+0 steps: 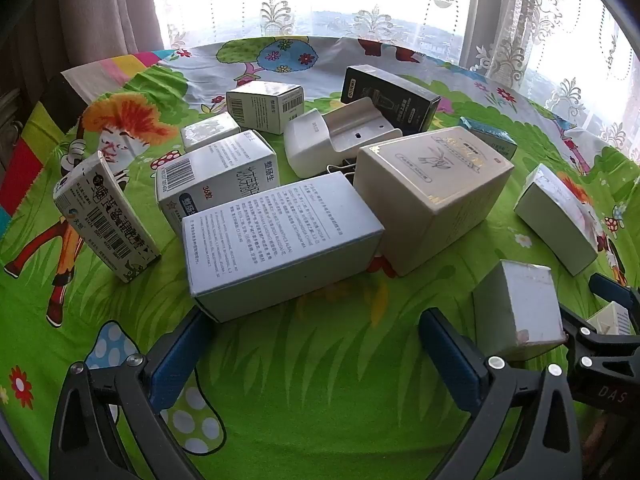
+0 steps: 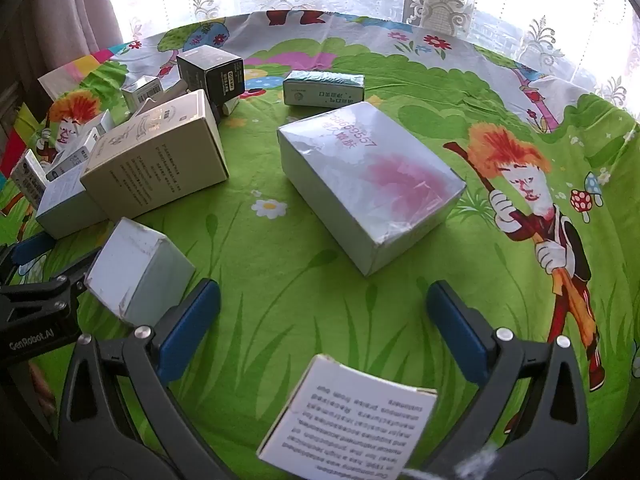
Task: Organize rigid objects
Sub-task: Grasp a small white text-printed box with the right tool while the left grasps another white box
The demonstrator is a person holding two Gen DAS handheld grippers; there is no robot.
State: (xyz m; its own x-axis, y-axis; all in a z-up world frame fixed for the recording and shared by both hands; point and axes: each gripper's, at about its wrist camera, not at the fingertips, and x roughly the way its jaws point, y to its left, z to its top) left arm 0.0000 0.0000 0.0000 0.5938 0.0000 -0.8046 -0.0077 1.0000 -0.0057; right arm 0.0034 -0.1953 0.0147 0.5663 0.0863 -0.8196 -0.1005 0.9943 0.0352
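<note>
Left wrist view: the left gripper (image 1: 316,348) hangs over the cartoon-printed green cloth (image 1: 320,400) with its jaws spread wide and nothing between them. Straight ahead of its left finger lies a long white box with small print (image 1: 280,240), one corner just beside that fingertip. Behind and to the left of that box stand a barcode box (image 1: 212,180) and a tilted narrow carton (image 1: 104,216). Beyond the right finger lies a cream box with gold lettering (image 1: 432,192), touching the long white box at one corner. Further off sit a white plastic holder (image 1: 336,140), a black box (image 1: 388,96) and a small white carton (image 1: 264,104). Just right of the right finger stands a small scuffed white box (image 1: 516,304), between this gripper and the right gripper's black frame at the picture's right edge. Lace curtains (image 1: 360,8) hang behind the table.

Right wrist view: the right gripper (image 2: 324,328) also stands wide open, gripping nothing. Below its fingers, close to the camera, a white box with printed text (image 2: 352,420) lies between the two jaw arms, untouched by the pads. Ahead, slightly right of centre, lies a large silver box with a pink flower (image 2: 368,184); beyond it a teal carton (image 2: 324,86). The same scuffed white box (image 2: 140,268) sits just left of the left finger, and the crowded cluster of boxes lies further left.
</note>
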